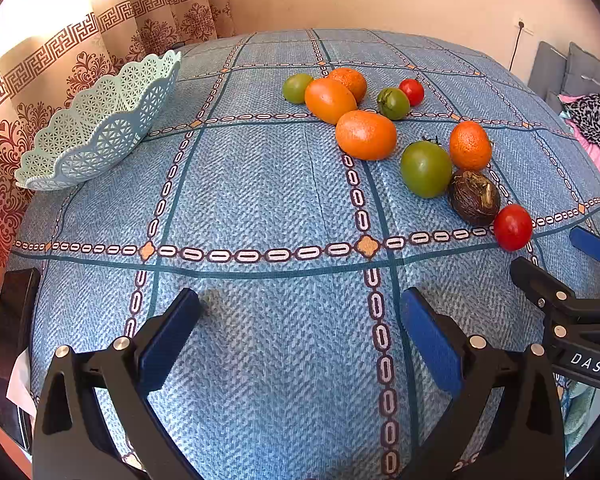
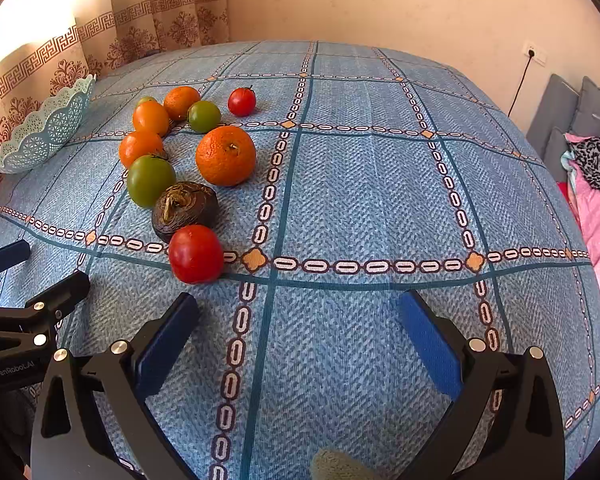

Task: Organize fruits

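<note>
1. Step in hand: the start, by the look of it. No fruit is gathered yet. All of it lies loose on the blue checked cloth (image 1: 260,184); the pale lattice basket (image 1: 100,120) sits at the far left edge of the table, well apart from the pile, and shows nothing inside from this angle.
2. Your left gripper (image 1: 300,312) hangs over bare cloth, jaws spread wide, nothing between them. Your right gripper (image 2: 298,312) is the same: wide, empty, low over the cloth.
3. Nearest pick for the right: the red tomato (image 2: 196,254), just ahead of its left finger. It touches the dark wrinkled fruit (image 2: 185,210) behind it.
4. Behind those: a green tomato (image 2: 151,180), a large orange (image 2: 225,156), then a tight cluster of oranges and small tomatoes farther back.
5. Next move, as I judge it: swing the right gripper left to straddle the red tomato, close gently since round fruit rolls, and carry it across to the basket.
6. Hard to tell: the basket's floor is hidden by its near wall. What the dark fruit is, I cannot say. One small green fruit at the back is half hidden behind an orange.
</note>
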`<state>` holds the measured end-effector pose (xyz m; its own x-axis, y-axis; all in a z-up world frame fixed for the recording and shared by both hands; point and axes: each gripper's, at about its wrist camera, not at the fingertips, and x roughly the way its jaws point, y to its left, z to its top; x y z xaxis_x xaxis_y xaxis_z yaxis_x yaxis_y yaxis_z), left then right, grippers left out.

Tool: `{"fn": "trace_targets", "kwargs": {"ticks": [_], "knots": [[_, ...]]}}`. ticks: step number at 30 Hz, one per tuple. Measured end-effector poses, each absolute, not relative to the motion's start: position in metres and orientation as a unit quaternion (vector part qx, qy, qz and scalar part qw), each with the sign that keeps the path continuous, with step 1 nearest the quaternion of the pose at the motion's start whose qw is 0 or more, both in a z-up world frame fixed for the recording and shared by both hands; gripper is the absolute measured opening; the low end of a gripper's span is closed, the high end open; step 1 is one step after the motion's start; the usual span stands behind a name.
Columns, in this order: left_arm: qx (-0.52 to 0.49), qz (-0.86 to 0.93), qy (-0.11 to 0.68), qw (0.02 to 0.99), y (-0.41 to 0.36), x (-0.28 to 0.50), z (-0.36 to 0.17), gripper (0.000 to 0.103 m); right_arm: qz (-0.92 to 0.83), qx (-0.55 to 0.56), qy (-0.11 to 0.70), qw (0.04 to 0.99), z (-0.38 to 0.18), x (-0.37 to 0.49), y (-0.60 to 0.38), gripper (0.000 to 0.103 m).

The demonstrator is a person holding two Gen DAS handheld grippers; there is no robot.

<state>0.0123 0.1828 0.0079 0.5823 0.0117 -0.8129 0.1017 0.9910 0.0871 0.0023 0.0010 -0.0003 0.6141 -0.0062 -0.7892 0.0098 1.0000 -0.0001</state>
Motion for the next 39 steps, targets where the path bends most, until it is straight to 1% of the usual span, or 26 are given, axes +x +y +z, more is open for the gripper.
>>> {"fn": "trace_targets", "kwargs": {"ticks": [19,39], "knots": [[0.059,-0.026,0.456,0.888,0.185,0.013,0.007,0.101,-0.016,0.003,0.437,0.899,0.002,-0.012,0.000,0.098],[0.058,-0.026,0.456,0.888,0.184,0.011,0.007,0.101,0.021,-0.015,0.448,0.894,0.000,-0.018,-0.001,0.098]]}}
